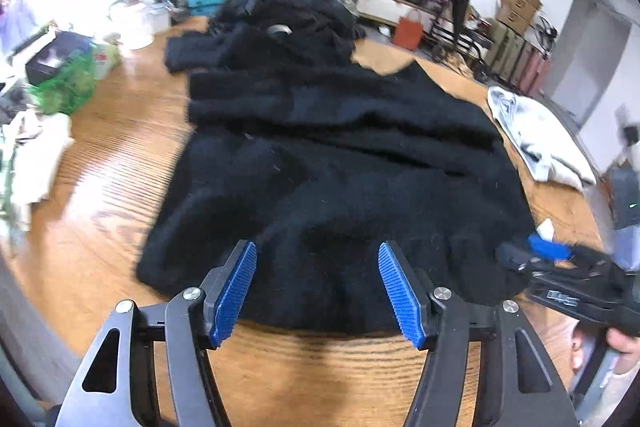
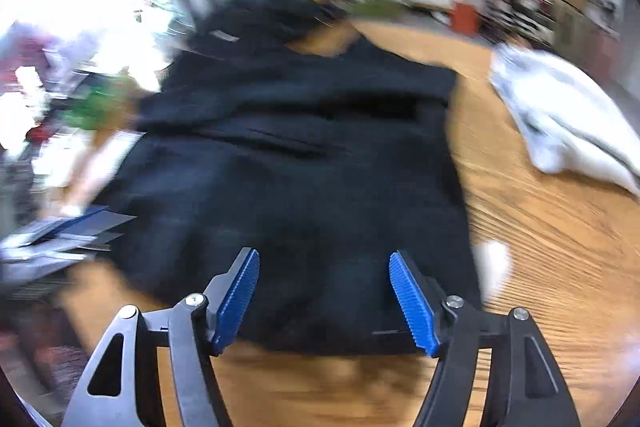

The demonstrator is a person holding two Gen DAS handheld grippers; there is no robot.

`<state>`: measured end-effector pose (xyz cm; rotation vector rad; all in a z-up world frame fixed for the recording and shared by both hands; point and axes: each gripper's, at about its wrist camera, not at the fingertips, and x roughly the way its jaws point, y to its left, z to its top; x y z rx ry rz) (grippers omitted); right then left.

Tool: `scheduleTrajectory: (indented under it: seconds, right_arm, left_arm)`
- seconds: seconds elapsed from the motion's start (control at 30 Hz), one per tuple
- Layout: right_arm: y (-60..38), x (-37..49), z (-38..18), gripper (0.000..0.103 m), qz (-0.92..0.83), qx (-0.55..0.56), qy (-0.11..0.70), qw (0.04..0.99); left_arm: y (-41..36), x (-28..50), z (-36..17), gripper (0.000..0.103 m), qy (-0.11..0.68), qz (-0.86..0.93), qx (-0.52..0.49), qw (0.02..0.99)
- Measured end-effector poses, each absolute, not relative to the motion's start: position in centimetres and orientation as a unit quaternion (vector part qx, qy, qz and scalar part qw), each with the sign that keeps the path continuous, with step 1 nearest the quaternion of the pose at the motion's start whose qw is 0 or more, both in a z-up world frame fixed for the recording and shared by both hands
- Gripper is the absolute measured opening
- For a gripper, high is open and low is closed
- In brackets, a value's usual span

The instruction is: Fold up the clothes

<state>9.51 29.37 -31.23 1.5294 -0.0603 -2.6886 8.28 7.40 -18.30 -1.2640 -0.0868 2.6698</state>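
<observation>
A black fuzzy garment (image 1: 340,167) lies spread flat on the wooden table (image 1: 120,155), its near hem toward me. My left gripper (image 1: 317,247) hovers open just over that hem, blue pads wide apart and nothing between them. In the blurred right wrist view the same garment (image 2: 300,167) fills the middle. My right gripper (image 2: 324,255) stands open above the hem near its right corner, with no cloth pinched. From the left wrist view the right gripper (image 1: 548,251) shows at the garment's lower right corner, with a person's hand (image 1: 616,343) behind it.
More black clothing (image 1: 280,23) is heaped at the table's far end. A white and grey garment (image 1: 532,131) lies at the right edge. Bags and cloths (image 1: 60,75) crowd the left side. Boxes and shelves line the far wall.
</observation>
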Motion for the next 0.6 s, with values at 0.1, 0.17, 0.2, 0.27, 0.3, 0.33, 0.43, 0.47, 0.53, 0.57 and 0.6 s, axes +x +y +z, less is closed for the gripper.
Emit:
scheduleTrajectory:
  seconds: [0.1,0.17,0.2,0.27,0.3,0.33,0.43,0.47,0.53,0.57,0.6]
  right_arm:
    - [29.7,10.1,-30.7,0.065,-0.866,0.498,-0.029,0.029]
    - [29.3,11.0,-29.2,0.069,-0.874,0.483,-0.029,0.041]
    - [28.9,11.6,-28.4,0.071,-0.879,0.475,-0.024,0.045]
    - [28.1,12.8,-26.7,0.078,-0.887,0.458,-0.014,0.051]
    - [27.6,13.6,-26.0,0.08,-0.89,0.451,-0.01,0.057]
    - [27.1,14.3,-25.3,0.084,-0.893,0.445,-0.007,0.063]
    - [25.6,16.0,-24.0,0.086,-0.895,0.438,0.002,0.085]
    - [25.3,16.6,-23.5,0.087,-0.897,0.434,0.007,0.086]
    - [25.0,17.8,-22.7,0.087,-0.901,0.425,0.018,0.082]
    - [25.0,18.3,-22.4,0.087,-0.903,0.421,0.023,0.079]
    - [25.0,18.7,-22.0,0.087,-0.906,0.416,0.029,0.074]
  left_arm:
    - [7.2,9.9,-16.4,0.072,-0.026,0.906,-0.416,0.077]
    - [7.1,10.9,-15.3,0.074,-0.037,0.909,-0.406,0.085]
    - [7.2,11.4,-14.9,0.076,-0.038,0.91,-0.401,0.092]
    - [7.4,12.3,-14.2,0.077,-0.038,0.913,-0.392,0.106]
    - [7.5,12.6,-14.1,0.077,-0.036,0.913,-0.393,0.107]
    - [7.6,12.8,-14.0,0.077,-0.034,0.912,-0.395,0.105]
    - [7.7,13.3,-13.7,0.077,-0.029,0.91,-0.401,0.098]
    - [7.8,13.4,-13.6,0.077,-0.029,0.91,-0.403,0.098]
    - [7.8,13.7,-13.3,0.077,-0.025,0.909,-0.405,0.097]
    - [7.9,13.9,-13.1,0.077,-0.022,0.909,-0.405,0.097]
    - [8.0,14.1,-12.9,0.077,-0.019,0.91,-0.403,0.097]
